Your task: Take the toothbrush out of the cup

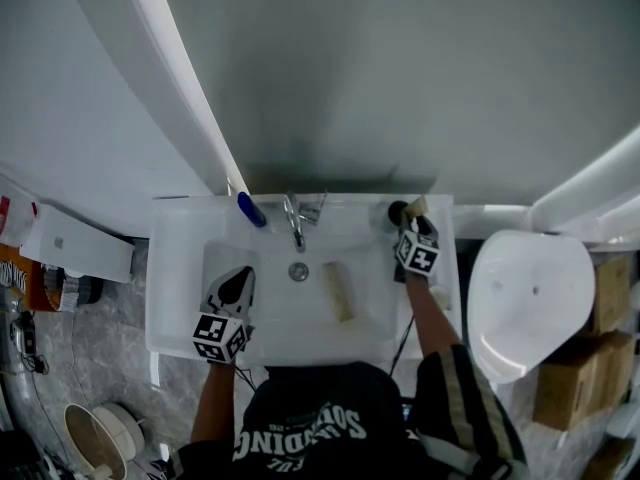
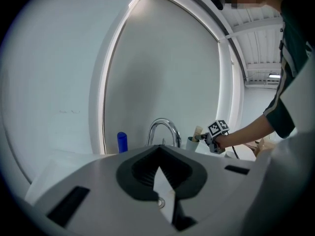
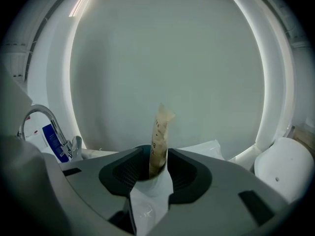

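Two tools are working over the sink (image 1: pixel 175 268), and only the right tool (image 3: pixel 157 156) is on the task's business. It is hanging at the cup (image 1: pixel 398 211), which is standing on the sink's back ledge to the right of the faucet (image 1: pixel 294 224). Its jaws are standing apart with the toothbrush (image 3: pixel 160 132) rising between them, upright in a tan paper sleeve, its lower end sitting down in the cup. The pads are not pressing on it: a gap is showing on the side toward the faucet, while on the side away from the faucet the sleeve is lying close to the pad (touching or just clear, I cannot tell). So the step in hand, I am judging, is the bracketing of the toothbrush, with nothing lifted yet.

The left tool (image 1: pixel 233 283) is hovering left of the faucet over the basin, jaws closed together and holding nothing. A blue bottle (image 1: pixel 251 209) is standing just left of the faucet, and a beige oblong thing (image 1: pixel 340 290) is lying in the basin in front of the faucet — neither is getting in the way.

The next move is calling for closing the pads squarely on the sleeve, then drawing straight up along the toothbrush's own line — so the cup is not tipping or coming along with it.
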`<action>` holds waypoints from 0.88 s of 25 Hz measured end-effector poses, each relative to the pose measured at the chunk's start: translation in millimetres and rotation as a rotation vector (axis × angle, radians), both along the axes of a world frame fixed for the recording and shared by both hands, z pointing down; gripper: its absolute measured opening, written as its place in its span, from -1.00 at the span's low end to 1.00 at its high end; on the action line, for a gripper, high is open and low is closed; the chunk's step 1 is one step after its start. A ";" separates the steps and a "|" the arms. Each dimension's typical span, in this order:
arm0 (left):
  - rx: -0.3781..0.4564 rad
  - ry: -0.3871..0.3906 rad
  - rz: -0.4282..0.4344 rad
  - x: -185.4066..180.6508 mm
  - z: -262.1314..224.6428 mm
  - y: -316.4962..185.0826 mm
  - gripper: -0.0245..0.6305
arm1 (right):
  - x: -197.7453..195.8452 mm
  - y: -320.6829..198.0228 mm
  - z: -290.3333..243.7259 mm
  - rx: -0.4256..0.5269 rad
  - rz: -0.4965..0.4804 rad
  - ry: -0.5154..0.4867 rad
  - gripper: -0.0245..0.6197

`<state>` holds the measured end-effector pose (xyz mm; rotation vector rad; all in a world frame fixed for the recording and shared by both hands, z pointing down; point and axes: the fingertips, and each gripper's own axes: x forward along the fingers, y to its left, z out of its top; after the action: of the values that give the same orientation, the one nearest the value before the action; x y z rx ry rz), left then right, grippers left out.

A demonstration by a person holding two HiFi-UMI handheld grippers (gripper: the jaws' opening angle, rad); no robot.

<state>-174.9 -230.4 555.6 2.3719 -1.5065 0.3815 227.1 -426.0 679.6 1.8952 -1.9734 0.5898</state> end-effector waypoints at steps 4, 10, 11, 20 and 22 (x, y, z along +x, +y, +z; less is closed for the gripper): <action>-0.008 -0.003 -0.009 -5.4 3.0 4.2 -0.93 | 2.1 -2.2 7.9 -0.021 0.009 0.019 -0.50; -0.014 -0.005 0.004 -9.5 6.8 4.4 -0.93 | 2.5 -3.6 -5.4 0.023 -0.003 0.061 -0.72; -0.012 -0.003 0.007 -9.8 6.5 3.6 -0.93 | 0.4 -2.7 -8.1 0.025 -0.009 0.063 -0.72; 0.008 0.015 0.059 -7.2 -3.9 5.8 -0.93 | -7.3 4.7 -50.4 0.119 -0.046 0.054 -0.73; 0.011 0.017 0.065 -10.4 -5.0 6.8 -0.93 | -8.8 6.6 -67.0 0.149 -0.051 0.076 -0.73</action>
<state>-185.4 -223.6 550.6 2.4312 -1.4303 0.3684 218.3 -419.4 612.6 1.9162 -2.0608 0.3607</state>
